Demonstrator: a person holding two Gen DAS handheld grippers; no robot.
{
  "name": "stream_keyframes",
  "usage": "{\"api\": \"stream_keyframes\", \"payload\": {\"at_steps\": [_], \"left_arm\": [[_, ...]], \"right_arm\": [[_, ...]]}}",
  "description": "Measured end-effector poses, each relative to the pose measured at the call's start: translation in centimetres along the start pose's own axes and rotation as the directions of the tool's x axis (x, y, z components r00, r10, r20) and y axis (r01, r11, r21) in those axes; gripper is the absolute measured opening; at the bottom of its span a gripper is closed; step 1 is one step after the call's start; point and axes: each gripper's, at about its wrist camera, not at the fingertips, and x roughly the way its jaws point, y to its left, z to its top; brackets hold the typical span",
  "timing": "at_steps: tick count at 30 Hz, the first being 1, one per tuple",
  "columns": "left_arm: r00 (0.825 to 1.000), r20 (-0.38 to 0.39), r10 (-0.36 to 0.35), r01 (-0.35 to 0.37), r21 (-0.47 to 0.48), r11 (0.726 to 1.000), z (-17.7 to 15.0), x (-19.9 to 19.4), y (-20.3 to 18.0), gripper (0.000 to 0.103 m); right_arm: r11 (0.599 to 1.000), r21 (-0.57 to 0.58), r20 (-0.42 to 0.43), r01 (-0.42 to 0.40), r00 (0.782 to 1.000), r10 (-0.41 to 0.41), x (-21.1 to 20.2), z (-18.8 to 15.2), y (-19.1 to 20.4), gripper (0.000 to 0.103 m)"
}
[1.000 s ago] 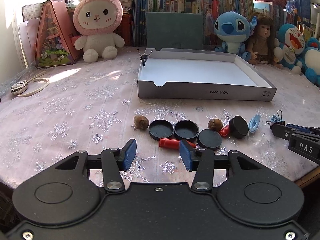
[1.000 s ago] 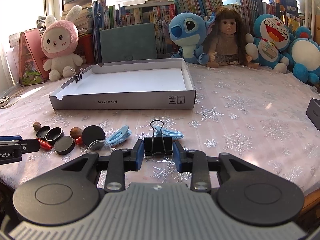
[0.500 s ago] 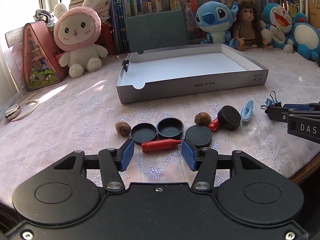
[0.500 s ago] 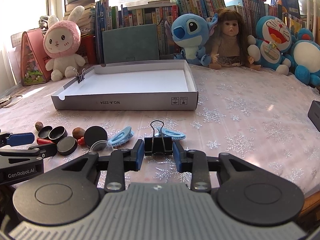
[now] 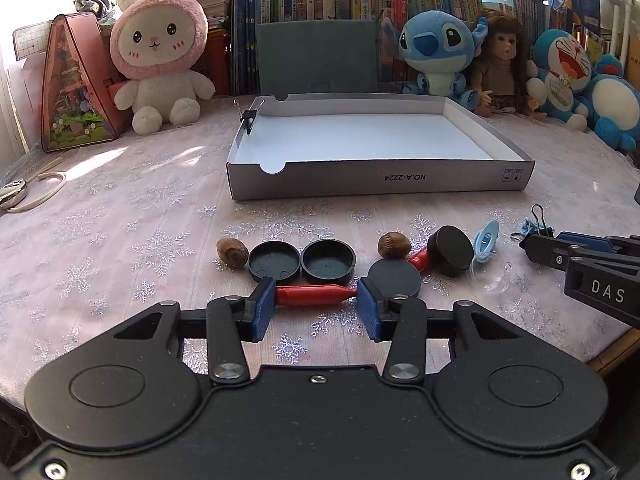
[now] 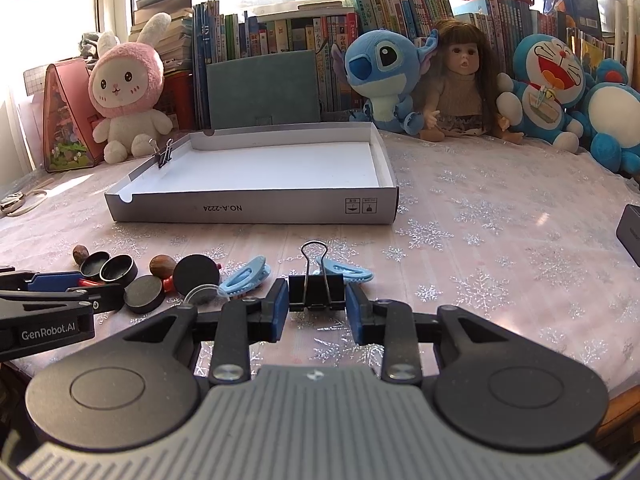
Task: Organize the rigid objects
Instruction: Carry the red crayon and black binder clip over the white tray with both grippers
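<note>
**A:** So, the red crayon (image 5: pixel 315 295) is what our left gripper (image 5: pixel 316 307) is lined up on. It lies flat on the tablecloth (image 5: pixel 120 216), long axis running straight across from one finger to the other, pointed tip toward the right one. Fingers are spread about as wide as the crayon is long, one blue pad at each end, so we'd be pinching it lengthwise. Can't tell if the pads are actually touching it; nothing looks lifted.

**B:** Yeah, end-to-end feels slippy to us, especially on that tip. And the right side?

**A:** Our right gripper (image 6: pixel 317 309) has the black binder clip (image 6: pixel 317 294) sitting between its fingers, wire handles up. Fingers are parted just wider than the clip body, with slim gaps on both sides, so no squeeze.

**B:** Everything else?

**A:** Black caps (image 5: pixel 300 262), a couple of nuts (image 5: pixel 232 253) and blue clips (image 6: pixel 245 280) are scattered just beyond. The white box (image 5: pixel 376 189) sits farther back, only a binder clip (image 5: pixel 249 117) on its wall. Both loads go forward into it, we reckon.
</note>
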Motion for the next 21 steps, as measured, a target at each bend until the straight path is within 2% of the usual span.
{"api": "stream_keyframes", "payload": {"at_steps": [7, 10, 21], "left_arm": [[0.999, 0.037, -0.017, 0.016, 0.019, 1.0, 1.5, -1.8, 0.3, 0.042], [0.998, 0.037, -0.05, 0.05, -0.003, 0.999, 3.0, -1.9, 0.9, 0.042], [0.999, 0.022, -0.048, 0.05, -0.053, 0.997, 9.6, 1.2, 2.6, 0.042]], "right_arm": [[1.0, -0.002, 0.034, -0.004, 0.999, 0.004, -0.7, 0.7, -0.1, 0.037], [1.0, 0.013, 0.043, -0.018, 0.999, 0.018, -0.8, 1.4, -0.4, 0.037], [0.988, 0.12, 0.023, -0.094, 0.995, 0.092, 1.7, 6.0, -3.0, 0.036]]}}
